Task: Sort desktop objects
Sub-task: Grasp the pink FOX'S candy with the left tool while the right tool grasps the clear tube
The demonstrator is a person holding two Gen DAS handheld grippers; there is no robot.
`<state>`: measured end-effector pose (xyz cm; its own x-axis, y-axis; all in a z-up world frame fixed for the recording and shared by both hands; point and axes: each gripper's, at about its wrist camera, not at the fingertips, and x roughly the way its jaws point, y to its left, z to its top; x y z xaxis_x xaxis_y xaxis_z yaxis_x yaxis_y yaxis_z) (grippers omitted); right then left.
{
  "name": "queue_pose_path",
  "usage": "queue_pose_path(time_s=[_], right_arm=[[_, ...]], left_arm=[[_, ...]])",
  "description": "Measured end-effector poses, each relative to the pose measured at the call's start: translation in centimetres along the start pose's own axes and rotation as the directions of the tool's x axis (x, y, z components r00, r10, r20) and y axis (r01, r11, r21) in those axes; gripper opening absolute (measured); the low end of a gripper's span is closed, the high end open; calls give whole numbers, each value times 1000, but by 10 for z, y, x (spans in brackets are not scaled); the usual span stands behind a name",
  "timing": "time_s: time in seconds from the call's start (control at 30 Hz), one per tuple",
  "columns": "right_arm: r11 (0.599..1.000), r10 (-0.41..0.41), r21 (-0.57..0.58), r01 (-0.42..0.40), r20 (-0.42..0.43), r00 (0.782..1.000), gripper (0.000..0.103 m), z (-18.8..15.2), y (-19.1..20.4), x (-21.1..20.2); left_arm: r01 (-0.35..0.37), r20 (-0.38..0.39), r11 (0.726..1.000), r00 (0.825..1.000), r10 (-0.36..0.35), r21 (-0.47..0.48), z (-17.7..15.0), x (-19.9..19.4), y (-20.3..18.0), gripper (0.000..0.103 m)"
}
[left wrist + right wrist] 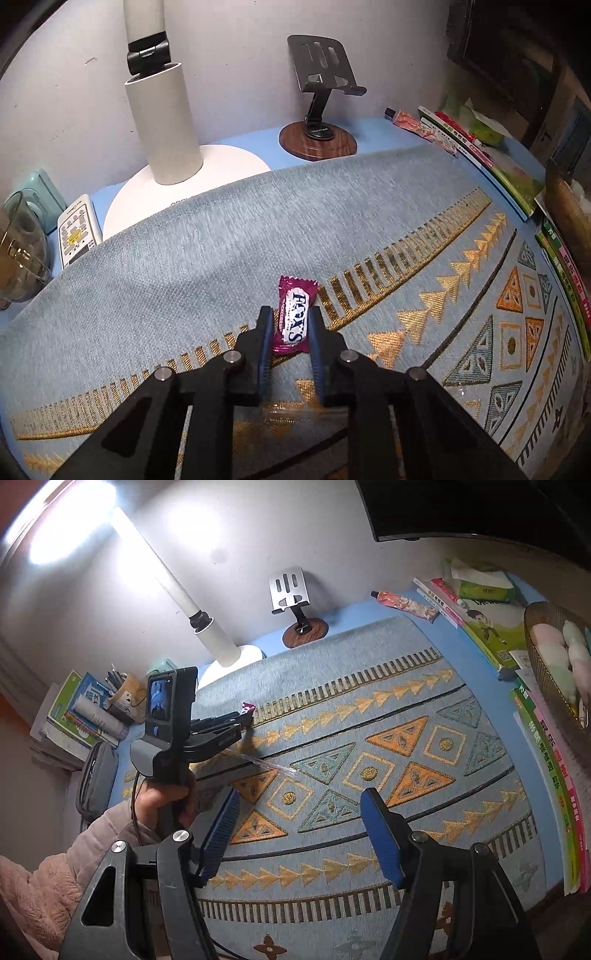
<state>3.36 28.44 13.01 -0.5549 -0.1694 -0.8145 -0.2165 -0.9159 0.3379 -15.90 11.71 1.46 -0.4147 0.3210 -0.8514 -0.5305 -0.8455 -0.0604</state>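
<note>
- Blue tabletop (258,142) with a patterned mat (229,236) on it fills the left wrist view; a white lamp (162,122), a phone stand (319,96) and a remote (78,230) sit along the back wall
- Left hand-held gripper (291,326) is pinched tight on the purple candy (295,314), which lies on the mat between the pads
- Right wrist view shows the same mat (369,738), with books (546,760) and a basket (554,657) at the right edge
- Right hand-held gripper (299,830) hangs over the mat with its jaws wide apart and nothing in them
- Far off, the candy (246,708) peeks out at the tip of the left hand-held gripper (242,718), held by a hand (162,797)
- A clear wrapper (273,764) lies on the mat nearby
- Step now looks like picking up the candy; next it needs a lift and a carry to its spot, maybe the basket
</note>
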Motion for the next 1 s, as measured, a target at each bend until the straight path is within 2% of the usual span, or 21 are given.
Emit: queue_pose_path(time_s=[0.13,0.27,0.4,0.47,0.57,0.7,0.77,0.87,0.9,0.93,0.97,1.0], right_arm=[[992,-13,-122,10,-28,1000,67,4,11,21],[965,-4,-261,-16,-77,997,67,12,26,55],[943,24,-328,-63,-121,992,67,19,42,93],[929,7,-366,-57,-137,991,67,20,51,111],[894,-22,-445,-47,-148,989,66,19,67,135],[813,-86,-582,-1,-122,989,63,15,88,162],[792,-91,-611,-5,-126,988,59,16,91,174],[798,-111,-603,-9,-162,980,55,19,86,194],[801,-85,-598,-19,-145,986,55,20,84,193],[801,-93,-598,-14,-148,985,51,20,82,195],[797,-96,-604,-8,-141,985,45,19,82,194],[793,-98,-610,-7,-138,986,25,17,82,193]], left_arm=[[-10,18,999,1000,11,-52,-17,-30,13,15],[-21,7,995,1000,22,-101,-53,-61,28,15],[-21,-16,986,1000,19,-164,-85,-81,38,15],[-18,-19,981,1000,14,-196,-95,-85,41,15],[-17,-18,976,1000,14,-216,-102,-90,44,15],[-31,-1,978,1000,31,-209,-105,-100,43,15],[-40,5,978,999,42,-206,-108,-106,43,15],[-54,9,972,998,58,-229,-112,-109,47,15],[-53,7,969,998,56,-243,-114,-109,49,15],[-48,7,965,999,52,-257,-116,-108,51,15],[-45,8,961,999,49,-271,-118,-109,52,15],[-42,10,959,999,46,-282,-118,-109,53,15]])
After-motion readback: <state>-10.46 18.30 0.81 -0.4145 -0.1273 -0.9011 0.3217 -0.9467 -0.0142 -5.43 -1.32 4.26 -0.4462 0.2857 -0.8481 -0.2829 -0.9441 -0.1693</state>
